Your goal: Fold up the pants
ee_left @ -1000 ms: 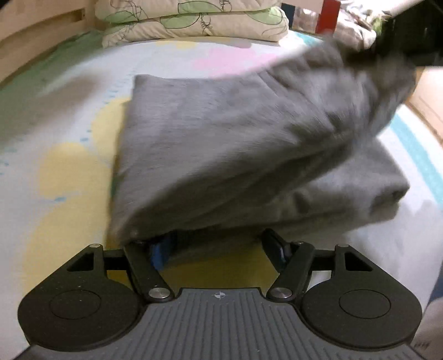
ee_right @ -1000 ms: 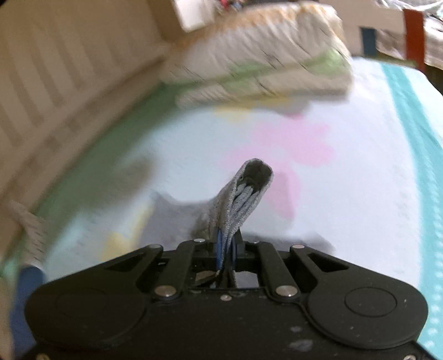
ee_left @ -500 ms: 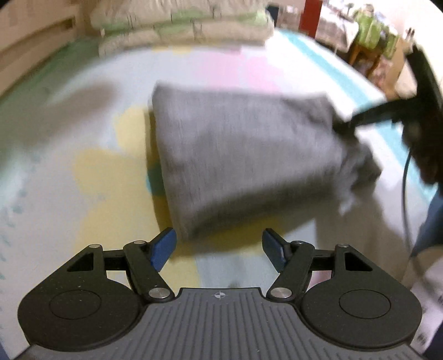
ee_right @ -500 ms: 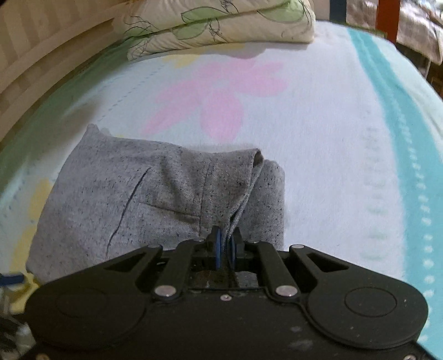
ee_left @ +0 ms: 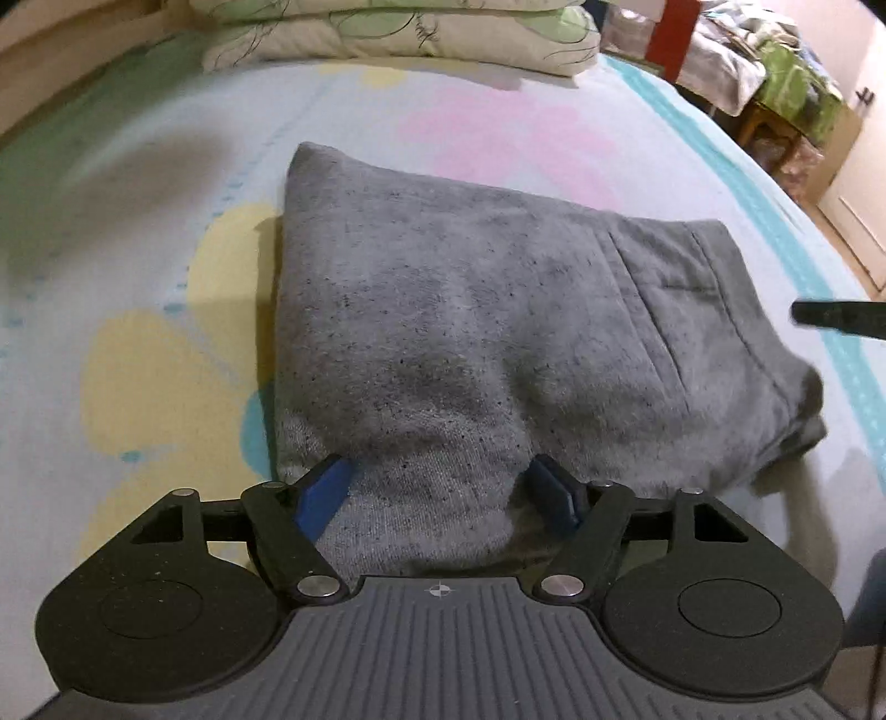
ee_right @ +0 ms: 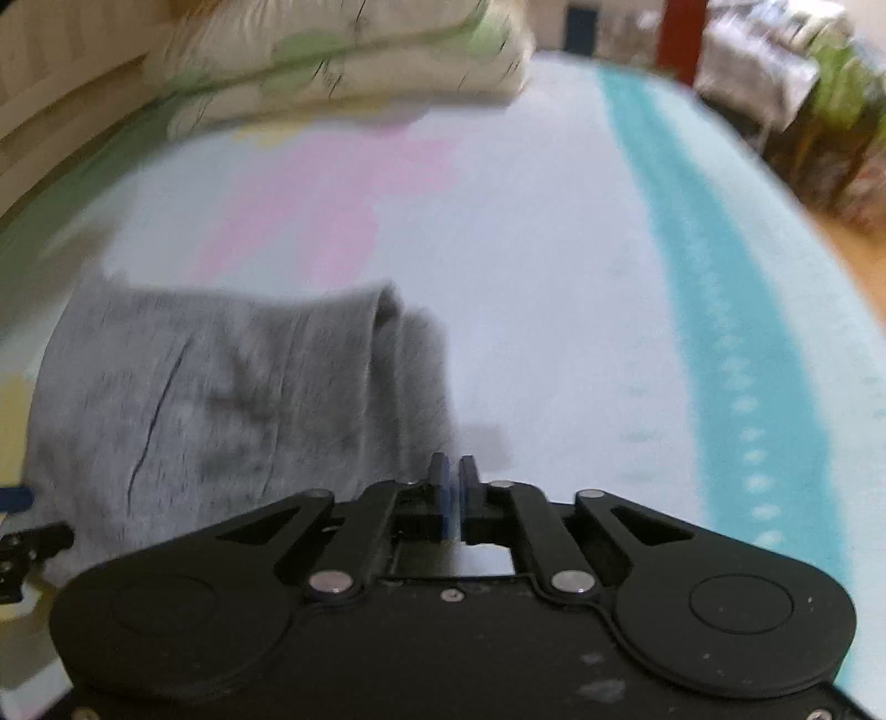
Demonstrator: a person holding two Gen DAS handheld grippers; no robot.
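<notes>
The grey pants (ee_left: 498, 332) lie folded in a thick rectangle on the flowered bed sheet (ee_left: 138, 277). My left gripper (ee_left: 440, 487) is open, its blue pads pressed down on the near edge of the pile, cloth bulging between them. In the right wrist view the pants (ee_right: 221, 399) lie to the left. My right gripper (ee_right: 454, 482) is shut with nothing in it, just past the right edge of the pile. A dark part of the right gripper shows at the right edge of the left wrist view (ee_left: 841, 318).
A stack of folded leaf-print quilts (ee_left: 398, 33) lies at the head of the bed. A wooden headboard (ee_right: 55, 66) runs along the left. A red post (ee_left: 673, 33) and cluttered furniture (ee_left: 786, 88) stand beyond the bed's right side.
My right gripper laid the top fold down, let go of the cloth and pulled back to the right. My left gripper moved forward onto the near edge of the pile.
</notes>
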